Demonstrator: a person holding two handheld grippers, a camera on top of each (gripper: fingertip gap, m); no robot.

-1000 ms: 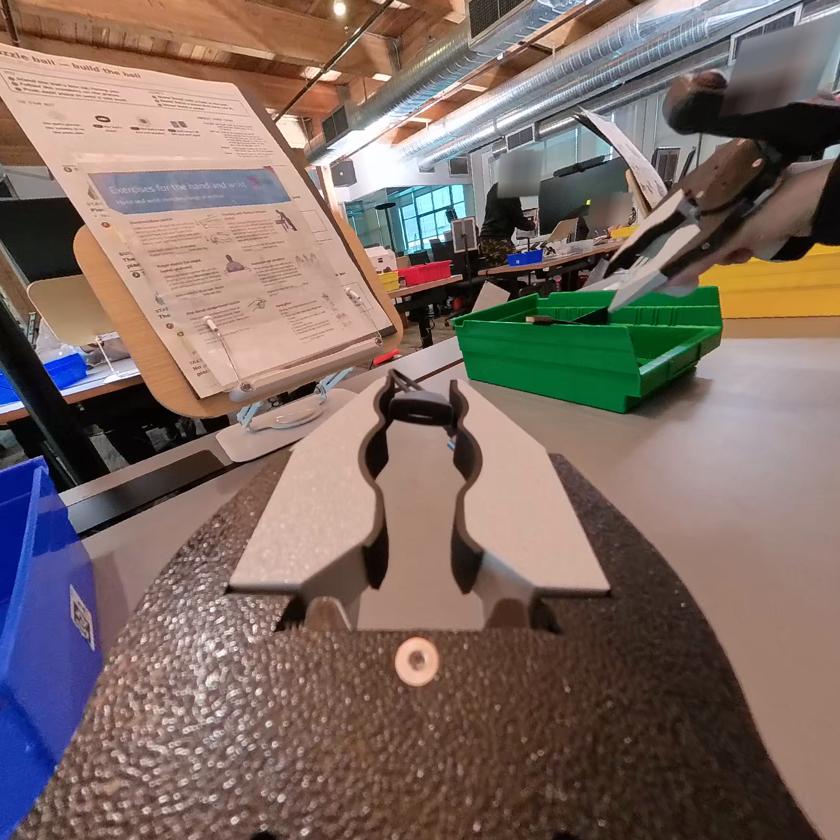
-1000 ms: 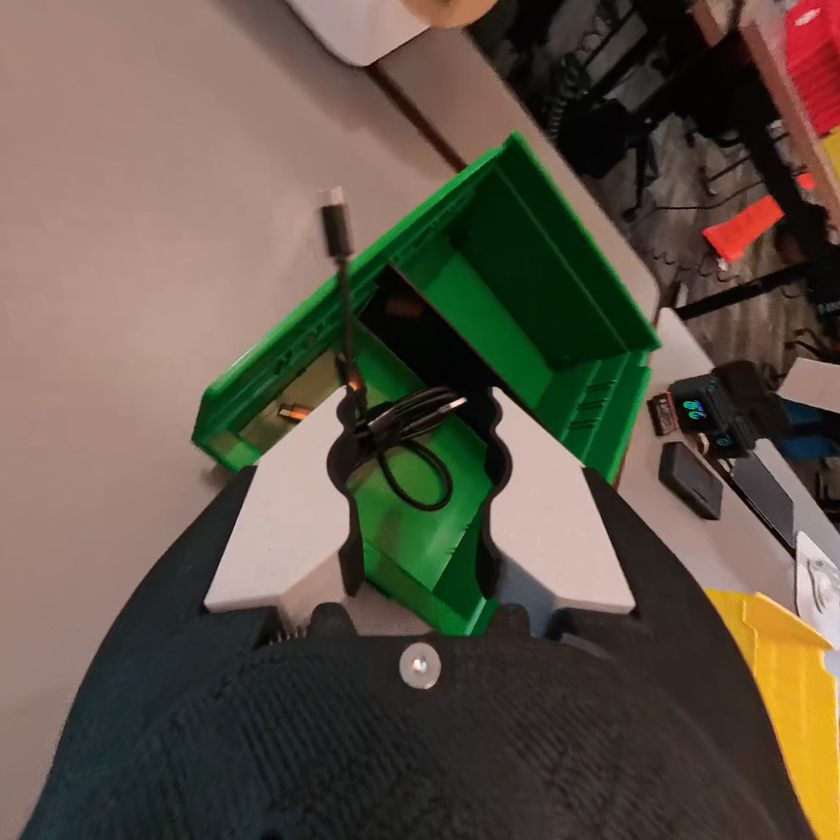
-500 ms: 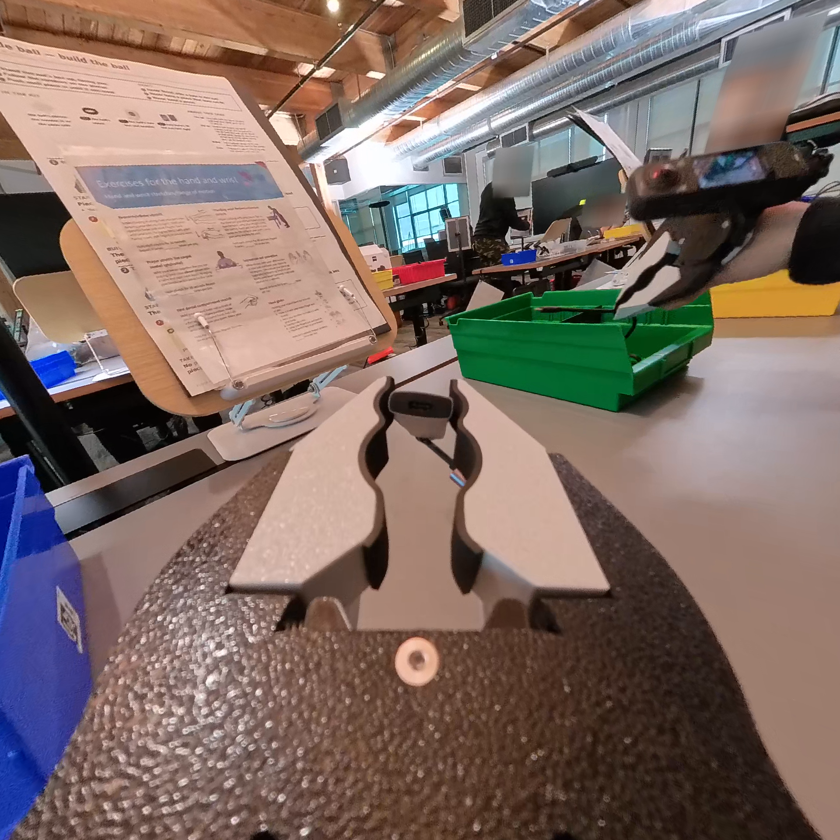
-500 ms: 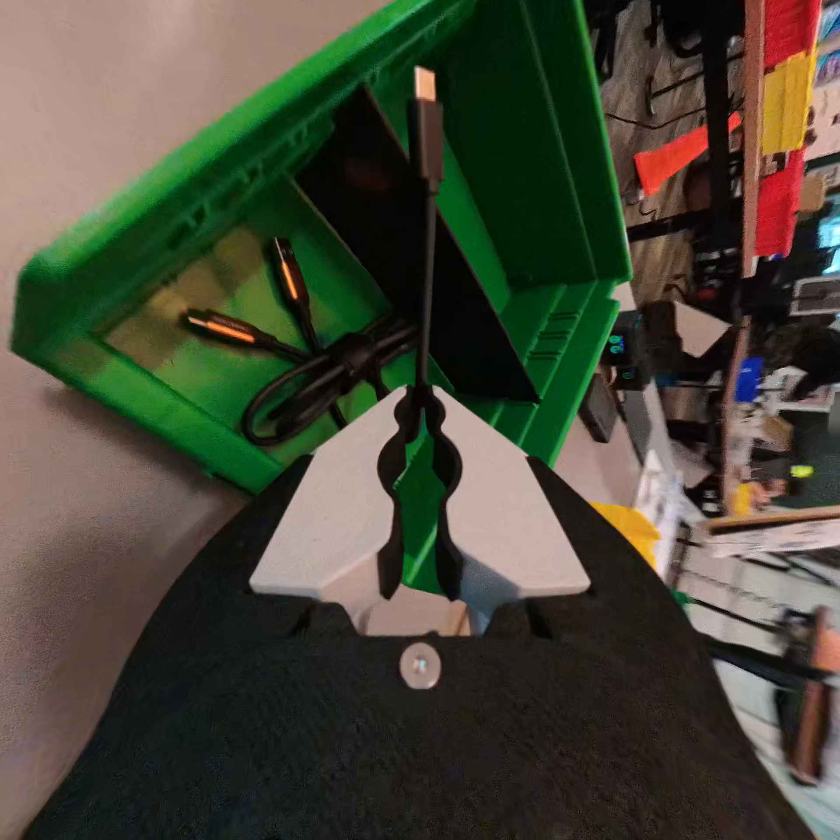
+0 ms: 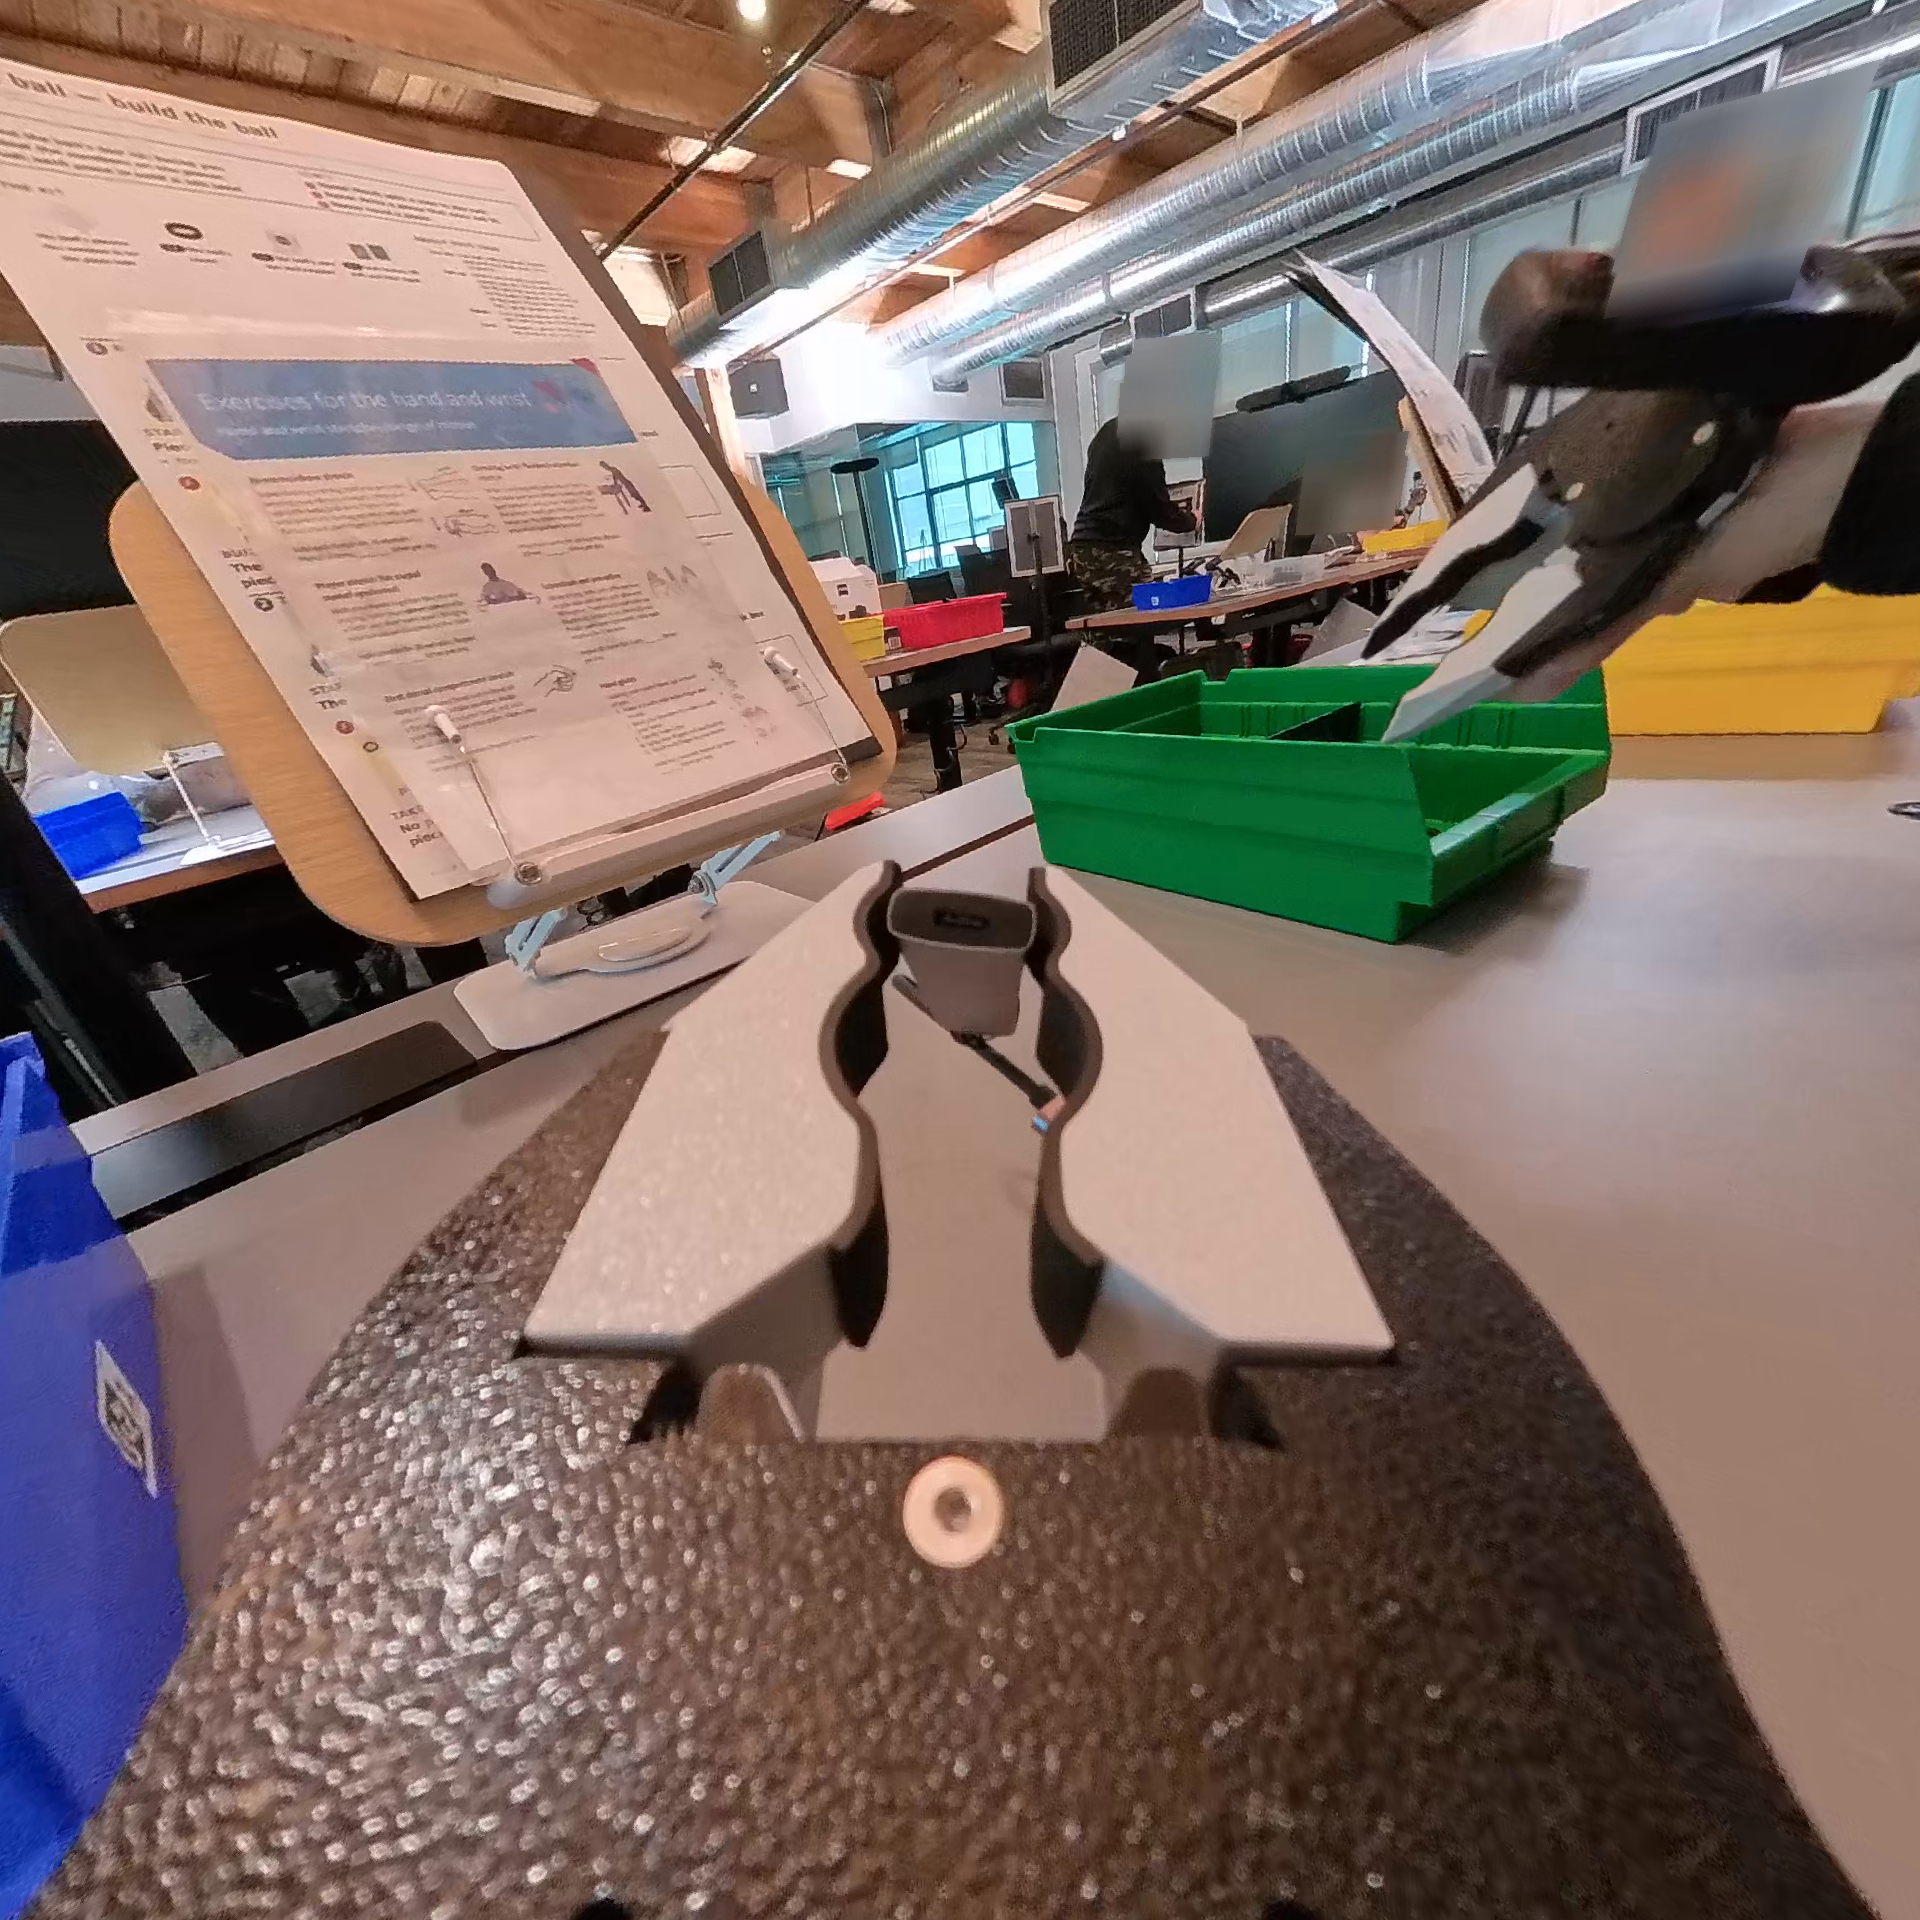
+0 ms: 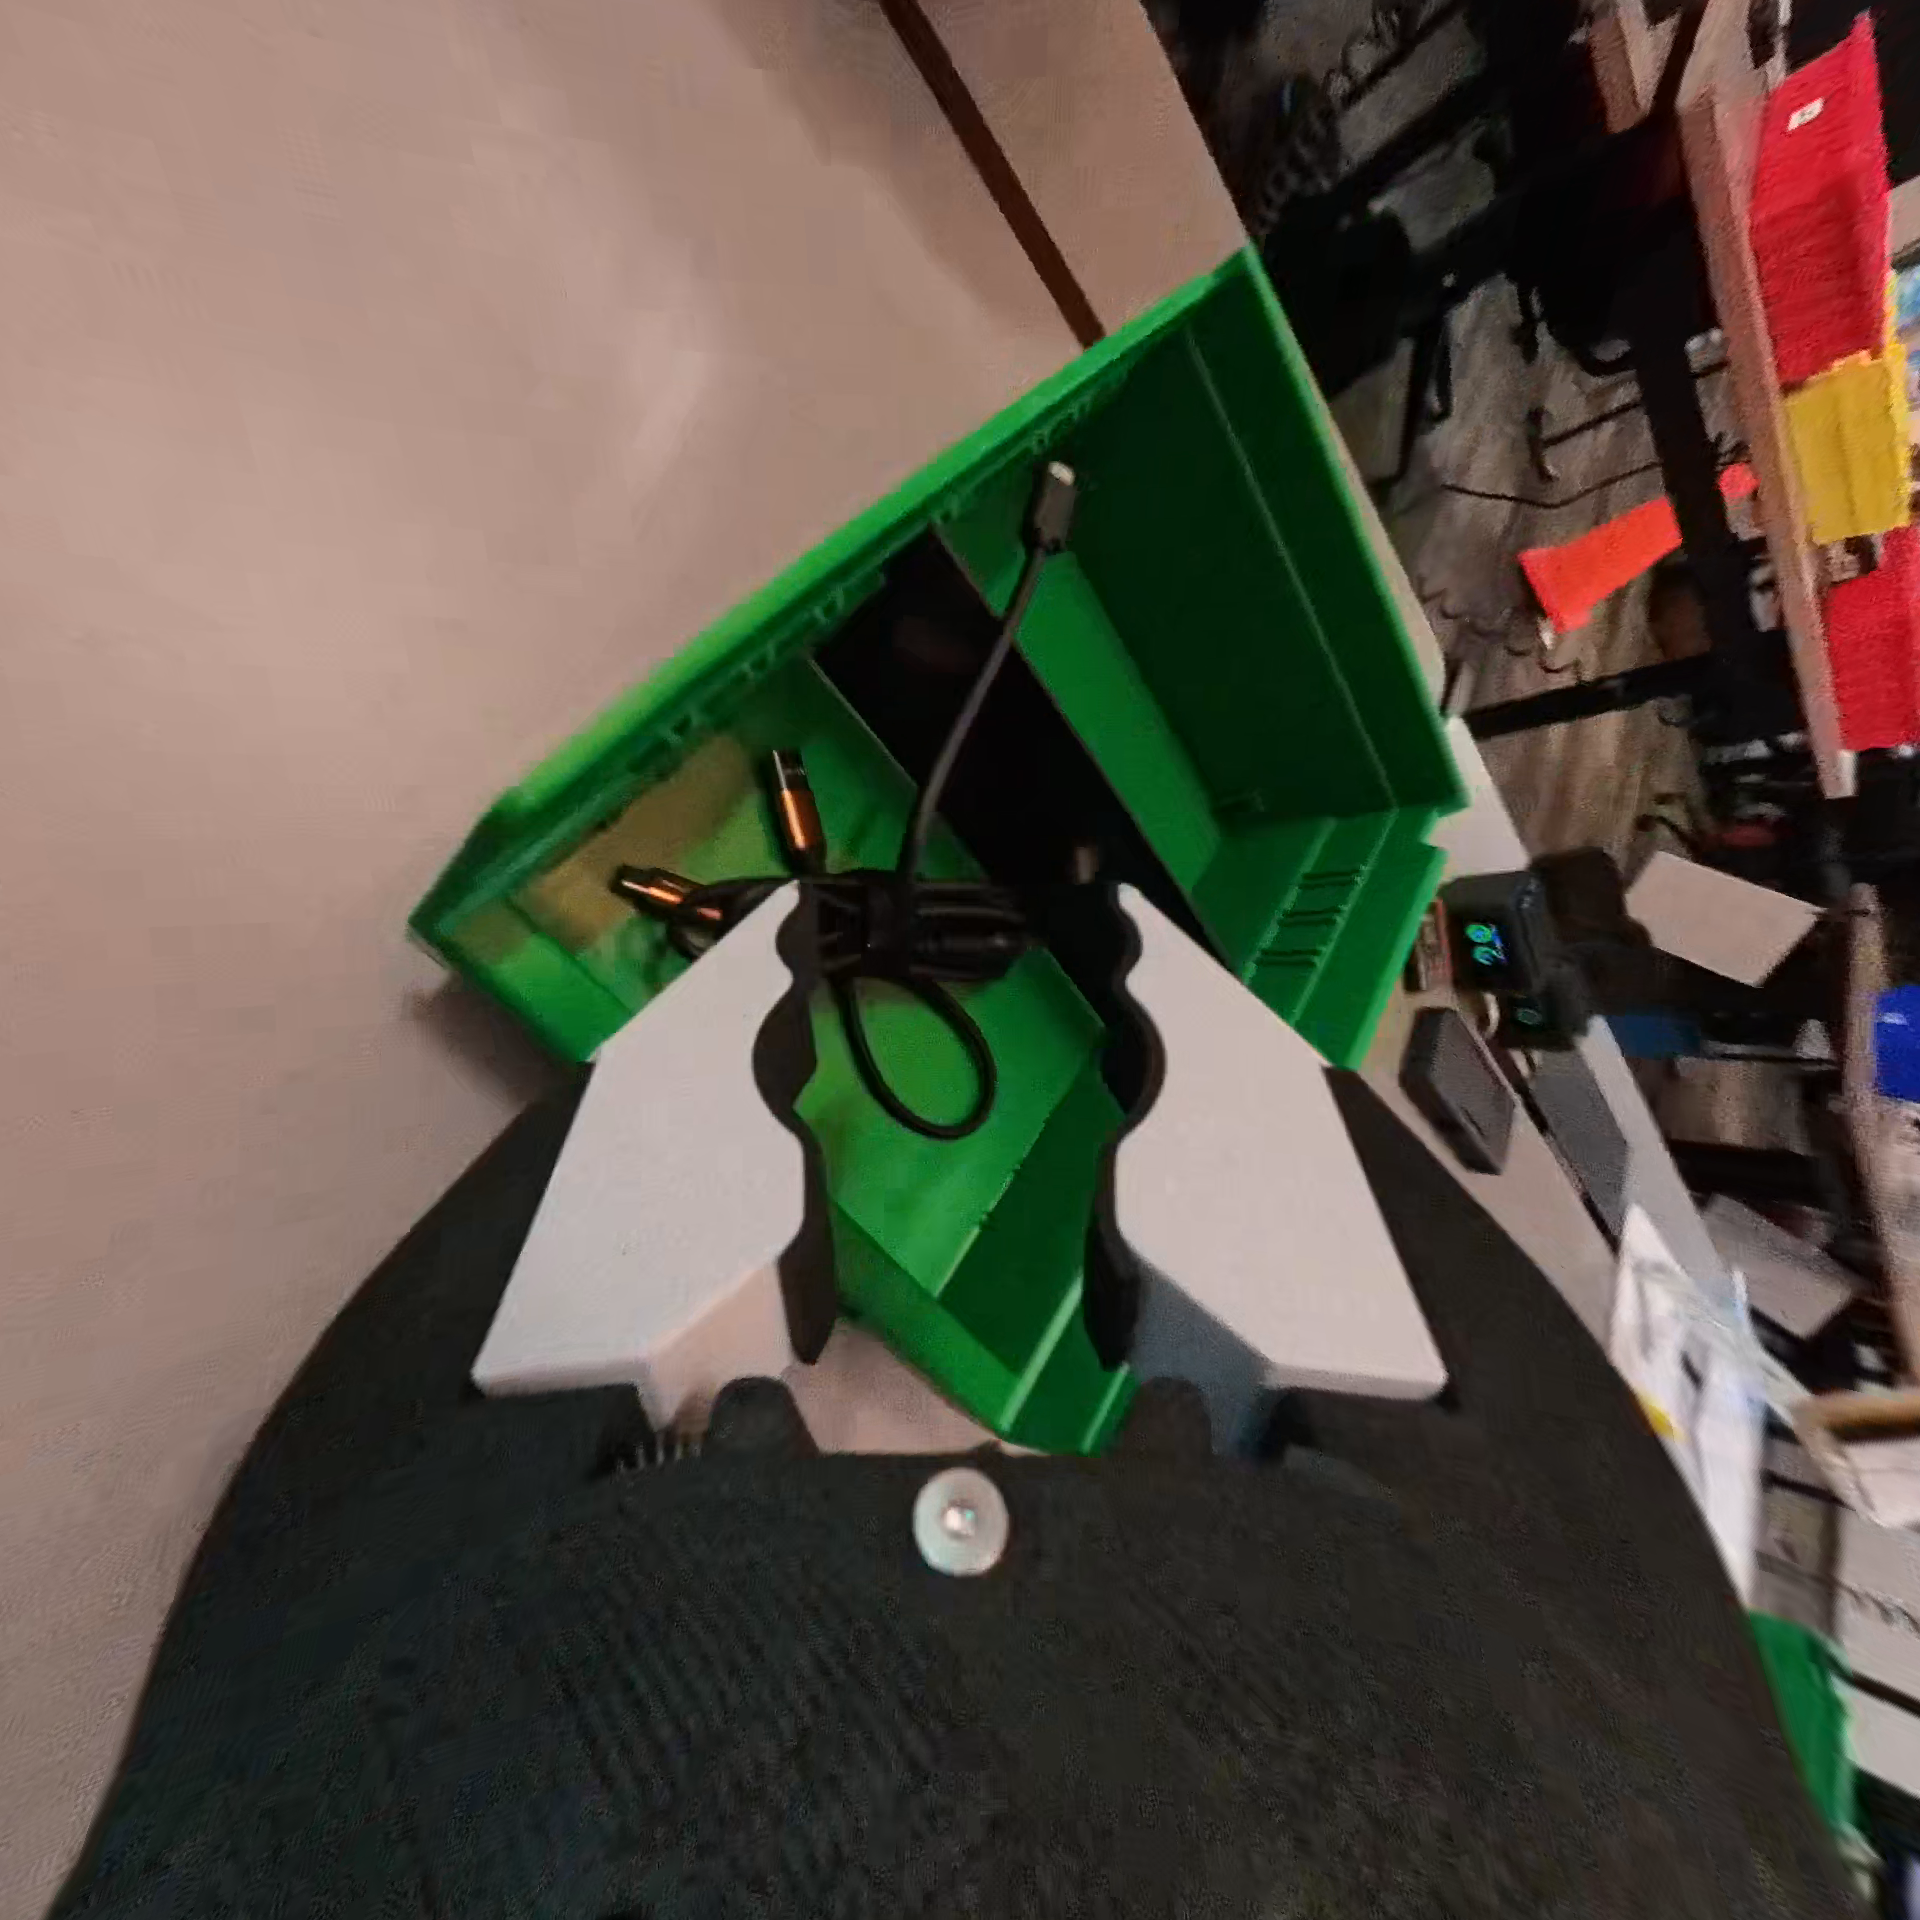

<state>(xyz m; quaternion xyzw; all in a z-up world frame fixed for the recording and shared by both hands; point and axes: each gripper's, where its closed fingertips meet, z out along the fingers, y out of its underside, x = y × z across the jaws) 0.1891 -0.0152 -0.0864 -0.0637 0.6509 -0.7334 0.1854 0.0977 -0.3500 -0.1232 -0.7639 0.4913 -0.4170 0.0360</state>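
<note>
A bundled black cable [image 6: 914, 935] was seen lying in the green bin [image 6: 1278, 665] on the worktop [image 5: 1558, 1039], between the spread fingers of the right tool [image 6: 951, 935], ungripped. A grey adapter [image 5: 961, 951] was clamped by the left tool [image 5: 956, 914].

Right gripper [image 6: 956, 935] jaws wider, black cable [image 6: 914, 935] released into green bin [image 6: 1247, 582].

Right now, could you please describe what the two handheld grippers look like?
Each gripper, left and right, has a black pebbled dome body with a silver screw, and two flat light-grey wedge fingers with wavy black inner edges. A black sleeve shows behind the right one.
</note>
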